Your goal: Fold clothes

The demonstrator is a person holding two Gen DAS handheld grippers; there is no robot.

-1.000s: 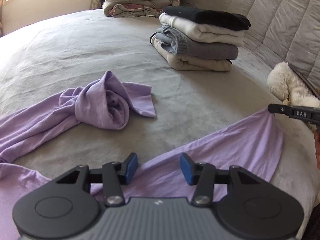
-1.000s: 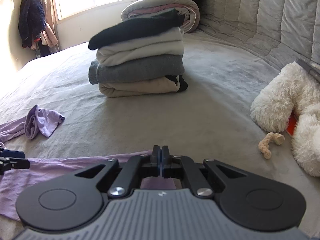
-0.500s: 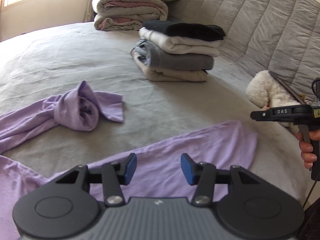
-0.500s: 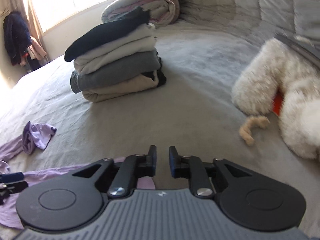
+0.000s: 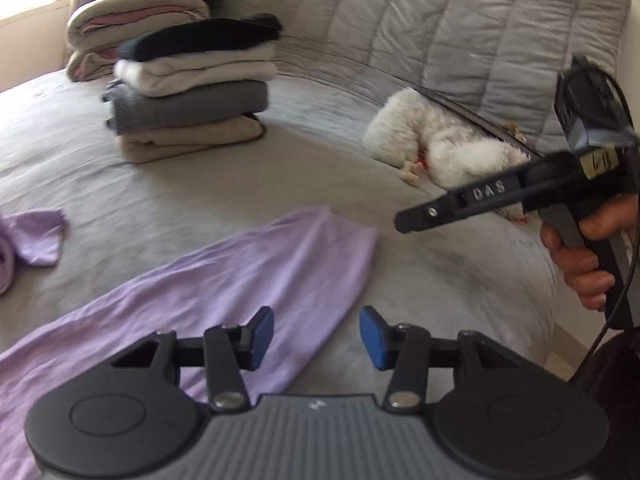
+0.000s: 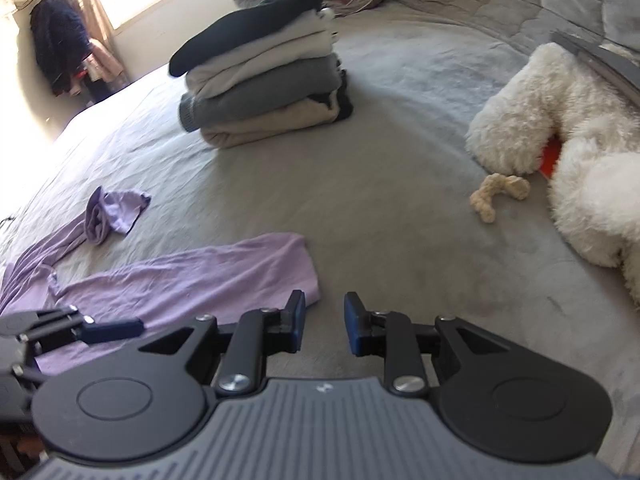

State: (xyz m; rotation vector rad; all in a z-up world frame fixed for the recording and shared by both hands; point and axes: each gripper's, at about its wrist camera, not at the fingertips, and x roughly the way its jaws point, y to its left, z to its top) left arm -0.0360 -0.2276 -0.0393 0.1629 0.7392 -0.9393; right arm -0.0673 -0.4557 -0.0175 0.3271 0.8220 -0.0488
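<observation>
**Both grippers empty above the lilac garment**

The lilac garment (image 6: 192, 276) lies spread on the grey bed (image 6: 400, 208), one end bunched toward the left. The left gripper (image 5: 316, 338) hovers over the cloth with its jaws apart — nothing between them. The right gripper (image 6: 324, 322), held in a hand (image 5: 584, 252), is parted too, just past the cloth's edge. Farther back sits a stack of folded clothes (image 5: 192, 88); a white fluffy shape (image 6: 580, 152) — possibly a plush toy — lies to the right.
</observation>
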